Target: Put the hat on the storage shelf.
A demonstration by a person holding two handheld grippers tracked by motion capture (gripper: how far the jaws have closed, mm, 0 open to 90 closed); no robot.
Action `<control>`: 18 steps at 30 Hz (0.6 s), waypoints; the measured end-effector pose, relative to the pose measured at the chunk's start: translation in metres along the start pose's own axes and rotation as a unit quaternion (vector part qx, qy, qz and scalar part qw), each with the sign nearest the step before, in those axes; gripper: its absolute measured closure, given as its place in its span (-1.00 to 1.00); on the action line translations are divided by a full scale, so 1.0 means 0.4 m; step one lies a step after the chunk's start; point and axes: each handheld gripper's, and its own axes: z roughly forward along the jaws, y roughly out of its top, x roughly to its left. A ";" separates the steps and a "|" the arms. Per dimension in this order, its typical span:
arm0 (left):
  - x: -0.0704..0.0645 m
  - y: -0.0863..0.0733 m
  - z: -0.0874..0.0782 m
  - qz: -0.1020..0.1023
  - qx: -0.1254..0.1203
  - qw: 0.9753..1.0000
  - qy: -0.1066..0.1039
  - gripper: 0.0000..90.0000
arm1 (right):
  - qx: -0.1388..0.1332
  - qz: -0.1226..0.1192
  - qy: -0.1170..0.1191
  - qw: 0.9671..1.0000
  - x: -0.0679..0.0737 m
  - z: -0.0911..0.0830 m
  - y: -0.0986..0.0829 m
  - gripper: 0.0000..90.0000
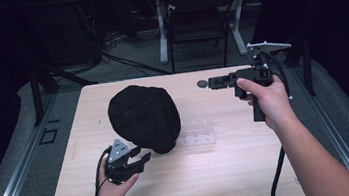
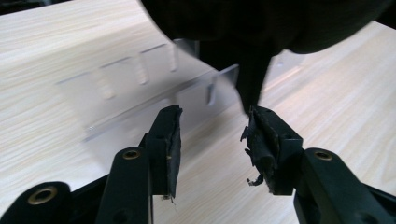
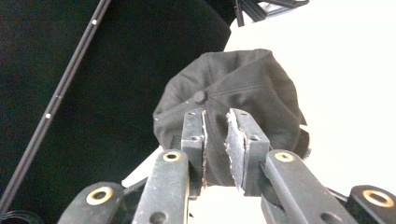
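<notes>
The left tongs [image 1: 139, 158] sat low over the near-left part of the pale wooden worktop [image 1: 232, 171], jaws spread apart and gripping nothing, their tips aimed at the near edge of a black cap [image 1: 143, 118]. In the left gripper view the worn pads [image 2: 173, 140] framed bare worktop, with the cap's dark underside [image 2: 261, 28] just ahead and a clear plastic piece [image 2: 140, 88] lying flat beyond the tips. The cap rested on the worktop left of centre, crown up, and the clear plastic piece [image 1: 198, 134] lay just beside it on the right. The right tongs [image 1: 212, 82] were held above the far-right part of the worktop, well apart from the cap, pointing left toward it. In the right gripper view their jaws stood only a narrow gap apart, nothing between them, with the cap [image 3: 243, 88] and its top button seen beyond. A small dark round disc [image 1: 202, 83] lay on the worktop near the right tongs' tips.
</notes>
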 end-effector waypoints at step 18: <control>0.108 -0.085 -0.075 -0.075 0.001 0.995 0.061 0.03 | 0.005 -0.016 -0.061 0.998 -0.079 -0.062 -0.073 0.57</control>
